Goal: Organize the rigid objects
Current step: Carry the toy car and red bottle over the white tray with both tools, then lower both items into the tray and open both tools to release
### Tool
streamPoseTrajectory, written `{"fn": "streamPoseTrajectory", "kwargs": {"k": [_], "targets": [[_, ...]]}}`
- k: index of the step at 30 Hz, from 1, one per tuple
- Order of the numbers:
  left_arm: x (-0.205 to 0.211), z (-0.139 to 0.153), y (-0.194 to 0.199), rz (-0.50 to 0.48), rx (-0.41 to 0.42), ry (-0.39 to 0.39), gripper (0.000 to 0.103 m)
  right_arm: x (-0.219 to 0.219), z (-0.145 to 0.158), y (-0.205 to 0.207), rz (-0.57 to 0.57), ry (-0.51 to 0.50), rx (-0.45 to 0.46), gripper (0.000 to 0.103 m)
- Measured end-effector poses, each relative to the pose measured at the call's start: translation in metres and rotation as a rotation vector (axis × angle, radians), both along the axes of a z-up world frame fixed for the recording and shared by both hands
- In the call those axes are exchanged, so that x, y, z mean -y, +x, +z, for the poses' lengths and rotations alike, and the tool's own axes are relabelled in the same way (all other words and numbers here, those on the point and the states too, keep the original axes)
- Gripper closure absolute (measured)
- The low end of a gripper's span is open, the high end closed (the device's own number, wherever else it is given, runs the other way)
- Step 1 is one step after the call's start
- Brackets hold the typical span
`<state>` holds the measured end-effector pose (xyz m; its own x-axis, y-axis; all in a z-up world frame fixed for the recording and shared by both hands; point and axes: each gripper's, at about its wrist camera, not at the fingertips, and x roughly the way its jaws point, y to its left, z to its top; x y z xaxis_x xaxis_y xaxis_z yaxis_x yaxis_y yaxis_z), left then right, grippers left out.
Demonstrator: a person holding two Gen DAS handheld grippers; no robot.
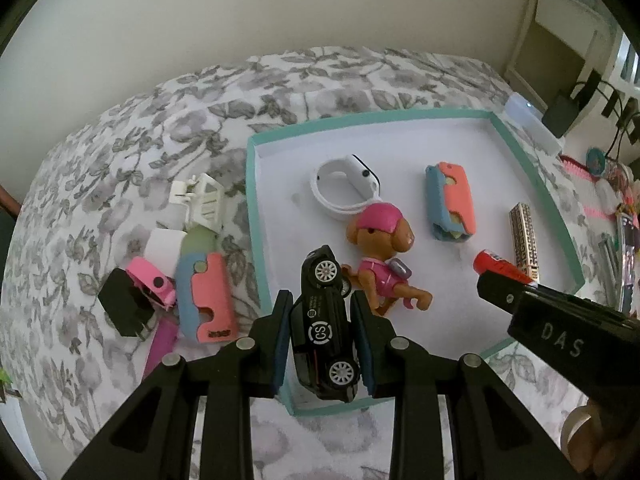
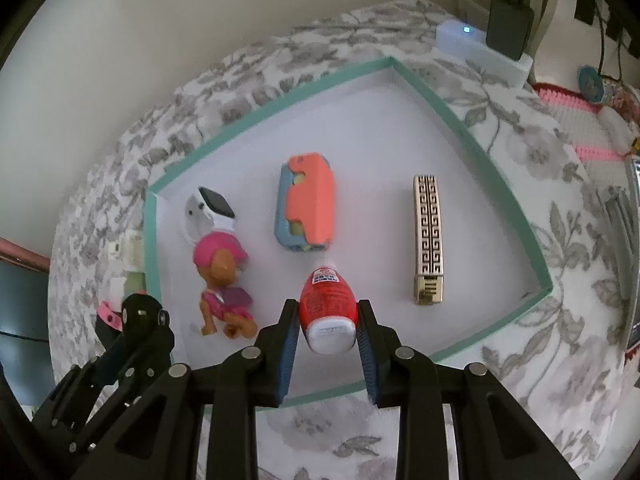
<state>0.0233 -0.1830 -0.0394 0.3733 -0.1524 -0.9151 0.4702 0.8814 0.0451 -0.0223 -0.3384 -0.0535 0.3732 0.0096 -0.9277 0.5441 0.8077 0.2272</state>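
Left gripper (image 1: pixel 320 336) clamps toy car (image 1: pixel 326 328), long axis along my fingers, above tray (image 1: pixel 256 216) near edge. Right gripper (image 2: pixel 328 328) clamps red bottle (image 2: pixel 329 306), cap pointing away, over tray floor.

A black toy car (image 1: pixel 326 328) is clamped between the blue pads of the left gripper (image 1: pixel 322 308), nose up, over the near edge of a teal-rimmed tray (image 1: pixel 253 216). Inside the tray, a white smartwatch (image 1: pixel 346 184), a dog figure in pink (image 1: pixel 382 256), a coral and blue case (image 1: pixel 452 200) and a gold patterned bar (image 1: pixel 524 240) are seen. A red bottle (image 1: pixel 498 266) is held by the right gripper (image 1: pixel 508 292) at the right. Left of the tray, on the floral cloth (image 1: pixel 160 128), a second coral case (image 1: pixel 208 296), a black block (image 1: pixel 120 304) and a white clip (image 1: pixel 202 200) are clustered.
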Motion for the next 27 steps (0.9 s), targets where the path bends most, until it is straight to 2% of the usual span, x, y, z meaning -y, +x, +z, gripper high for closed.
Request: {"fn": "streamPoseTrajectory", "kwargs": {"k": [7,18,23,27], "targets": [[0.0,-0.012,0.003,0.004,-0.026,0.015,0.072,-0.003,-0.01,0.001,0.014,-0.002,-0.038,0.072],[0.0,-0.022,0.005,0.007,-0.055,0.028,0.072,-0.002,-0.012,0.001,0.004,0.002,-0.042,0.072],[0.001,-0.021,0.005,0.007,-0.054,0.027,0.06,0.0,-0.012,0.002,-0.001,-0.01,-0.051,0.069],[0.0,-0.017,0.005,0.013,-0.044,0.017,0.06,0.001,-0.008,0.001,-0.007,-0.022,-0.044,0.061]]}}
